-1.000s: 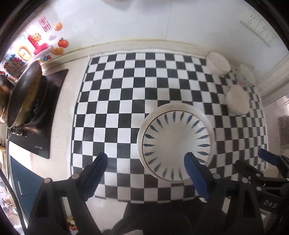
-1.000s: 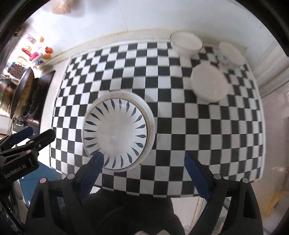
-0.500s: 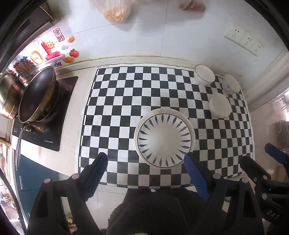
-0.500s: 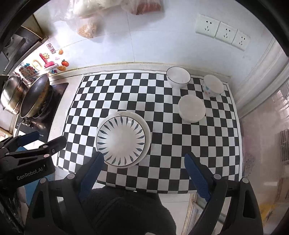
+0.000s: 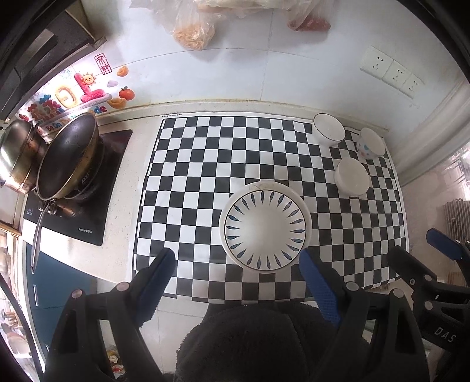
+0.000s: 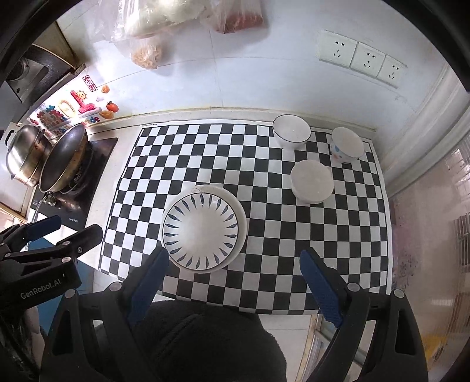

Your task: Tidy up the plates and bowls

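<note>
A white plate with blue leaf marks (image 5: 264,226) (image 6: 202,227) lies stacked on a plain white plate on the checkered mat (image 5: 191,176) (image 6: 264,235). Three bowls stand at the mat's far right: a dark-rimmed white bowl (image 5: 328,129) (image 6: 291,130), a dotted bowl (image 5: 370,143) (image 6: 346,144) and a plain white bowl (image 5: 352,176) (image 6: 312,181). My left gripper (image 5: 238,282) and right gripper (image 6: 235,282) are both open and empty, held high above the mat's near edge.
A wok (image 5: 69,155) and a steel pot (image 5: 17,158) sit on the stove at the left. Plastic food bags (image 6: 176,26) hang on the wall. Wall sockets (image 6: 361,58) are at the upper right. The counter's front edge is below the mat.
Both grippers have pulled up and back from the stacked plates, so the view widens to take in the wall. The dishes have not moved.
</note>
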{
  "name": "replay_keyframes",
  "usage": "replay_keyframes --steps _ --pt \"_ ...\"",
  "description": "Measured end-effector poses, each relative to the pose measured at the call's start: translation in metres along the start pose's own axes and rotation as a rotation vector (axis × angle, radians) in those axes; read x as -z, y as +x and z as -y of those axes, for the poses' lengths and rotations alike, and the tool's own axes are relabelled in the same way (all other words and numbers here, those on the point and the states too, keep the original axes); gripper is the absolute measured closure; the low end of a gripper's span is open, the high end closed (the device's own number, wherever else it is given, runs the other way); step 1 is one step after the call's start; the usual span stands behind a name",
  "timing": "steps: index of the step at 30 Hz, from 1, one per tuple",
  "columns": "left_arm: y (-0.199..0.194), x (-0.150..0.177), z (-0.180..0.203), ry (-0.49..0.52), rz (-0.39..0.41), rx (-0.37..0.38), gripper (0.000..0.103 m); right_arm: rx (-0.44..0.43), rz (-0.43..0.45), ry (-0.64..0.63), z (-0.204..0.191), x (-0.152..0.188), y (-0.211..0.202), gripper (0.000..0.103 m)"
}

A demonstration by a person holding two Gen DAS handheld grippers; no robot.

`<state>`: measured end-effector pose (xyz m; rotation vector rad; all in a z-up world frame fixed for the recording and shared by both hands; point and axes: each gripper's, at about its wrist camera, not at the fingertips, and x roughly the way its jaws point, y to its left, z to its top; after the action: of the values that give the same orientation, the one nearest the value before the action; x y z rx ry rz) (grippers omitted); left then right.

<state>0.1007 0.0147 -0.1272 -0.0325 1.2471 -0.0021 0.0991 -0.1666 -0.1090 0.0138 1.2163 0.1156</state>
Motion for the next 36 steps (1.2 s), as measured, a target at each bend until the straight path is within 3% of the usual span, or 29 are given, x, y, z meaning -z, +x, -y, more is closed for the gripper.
replay_keyframes --steps 5,10,21,24,28,36 --pt "0.011 -0.013 0.011 0.01 0.018 0.011 0.017 -0.051 0.009 0.112 0.031 -0.005 0.023 0.01" --pt "0.039 -0.042 0.039 0.056 0.061 -0.017 0.017 -0.051 0.012 0.264 0.096 -0.015 0.062 0.01" --pt "0.158 -0.115 0.14 0.165 -0.007 0.066 0.017 -0.018 -0.057 0.433 0.251 -0.051 0.175 0.011" --pt "0.19 -0.13 0.174 0.215 -0.036 0.092 0.026 -0.054 -0.091 0.466 0.282 -0.062 0.212 0.014" --pt "0.24 -0.149 0.209 0.246 -0.132 0.111 0.054 -0.114 -0.147 0.507 0.308 -0.074 0.257 0.027" --pt "0.307 -0.173 0.243 0.238 -0.271 0.16 0.062 -0.179 -0.244 0.501 0.311 -0.093 0.322 0.043"
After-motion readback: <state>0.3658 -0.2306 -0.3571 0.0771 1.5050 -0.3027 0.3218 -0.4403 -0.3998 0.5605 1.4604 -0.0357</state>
